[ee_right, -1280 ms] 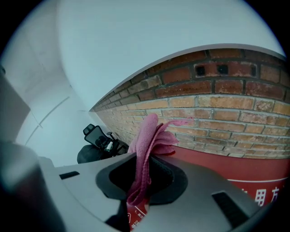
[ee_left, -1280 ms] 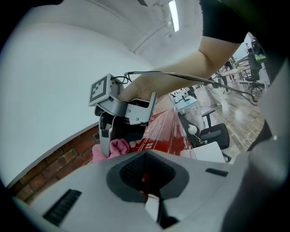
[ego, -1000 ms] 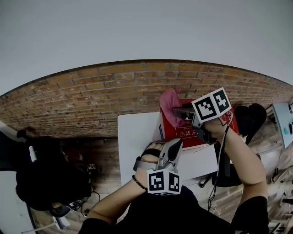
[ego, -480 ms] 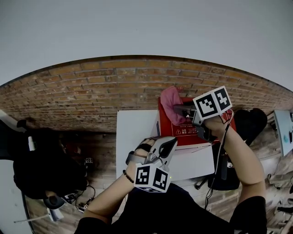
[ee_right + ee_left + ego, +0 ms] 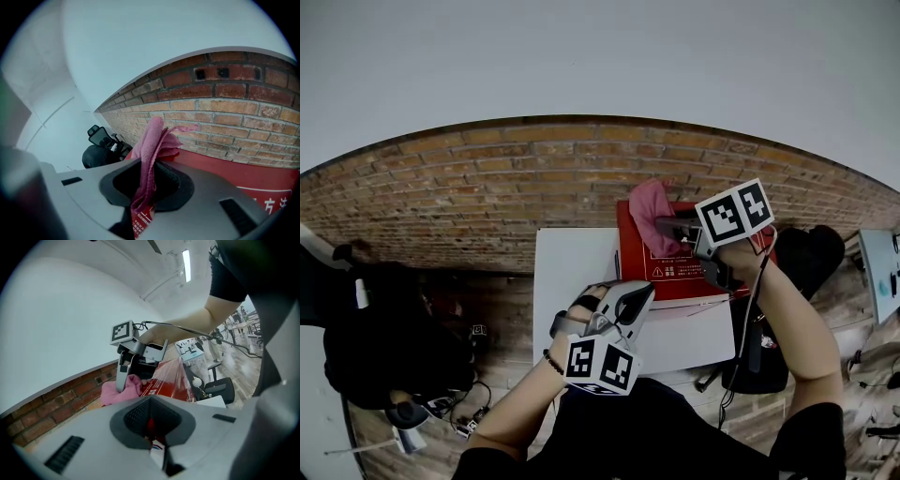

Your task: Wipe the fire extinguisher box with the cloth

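Observation:
The red fire extinguisher box [image 5: 694,267] lies flat on a white surface [image 5: 572,281] against a brick wall. A pink cloth [image 5: 651,221] is bunched on the box's far left corner, and my right gripper [image 5: 671,231] is shut on it. In the right gripper view the cloth [image 5: 152,145] rises out of the jaws over the box [image 5: 225,171]. My left gripper [image 5: 640,298] hovers nearer me, over the white surface, shut and holding nothing. From the left gripper view I see the cloth [image 5: 117,392], the box [image 5: 166,383] and the right gripper [image 5: 124,376] ahead.
The brick wall [image 5: 487,197] runs behind the box. A black office chair [image 5: 814,246] stands to the right. Dark bags and cables [image 5: 384,347] lie on the floor at the left. A desk edge [image 5: 877,253] shows at the far right.
The left gripper has rolled a little and sits slightly further left in the head view. The right gripper and the cloth stay at the box's corner.

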The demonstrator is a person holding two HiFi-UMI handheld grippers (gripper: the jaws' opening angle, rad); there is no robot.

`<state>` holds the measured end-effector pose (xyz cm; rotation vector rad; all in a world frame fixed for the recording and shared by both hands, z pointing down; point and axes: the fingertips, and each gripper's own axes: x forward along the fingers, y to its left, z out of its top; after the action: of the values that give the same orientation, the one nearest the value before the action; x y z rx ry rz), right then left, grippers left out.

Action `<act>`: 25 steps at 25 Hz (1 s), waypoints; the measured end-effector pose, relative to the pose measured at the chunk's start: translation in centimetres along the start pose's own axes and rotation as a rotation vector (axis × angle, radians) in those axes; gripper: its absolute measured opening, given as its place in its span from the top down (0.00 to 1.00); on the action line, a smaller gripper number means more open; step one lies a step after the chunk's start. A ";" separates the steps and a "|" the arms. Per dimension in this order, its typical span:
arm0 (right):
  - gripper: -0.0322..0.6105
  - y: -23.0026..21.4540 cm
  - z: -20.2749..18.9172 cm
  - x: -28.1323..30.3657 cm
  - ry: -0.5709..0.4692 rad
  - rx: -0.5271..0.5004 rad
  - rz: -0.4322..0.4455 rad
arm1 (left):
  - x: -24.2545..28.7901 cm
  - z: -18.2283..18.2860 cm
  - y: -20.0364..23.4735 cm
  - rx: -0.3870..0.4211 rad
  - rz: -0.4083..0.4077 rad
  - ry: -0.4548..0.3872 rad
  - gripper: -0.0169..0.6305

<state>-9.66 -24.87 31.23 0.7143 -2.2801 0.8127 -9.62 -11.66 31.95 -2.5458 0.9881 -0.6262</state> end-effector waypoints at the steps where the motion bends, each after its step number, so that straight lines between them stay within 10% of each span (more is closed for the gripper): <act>1: 0.83 -0.1 -0.1 -0.1 0.000 0.000 0.000 | 0.0 0.0 0.0 -0.001 0.000 0.000 0.93; 25: 0.83 -2.9 -1.1 -2.6 -0.015 0.006 -0.024 | 0.3 0.2 0.0 -0.021 0.002 0.007 0.93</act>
<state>-5.66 -25.38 31.19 0.7511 -2.2786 0.8055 -9.35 -11.84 31.84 -2.5619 1.0042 -0.6282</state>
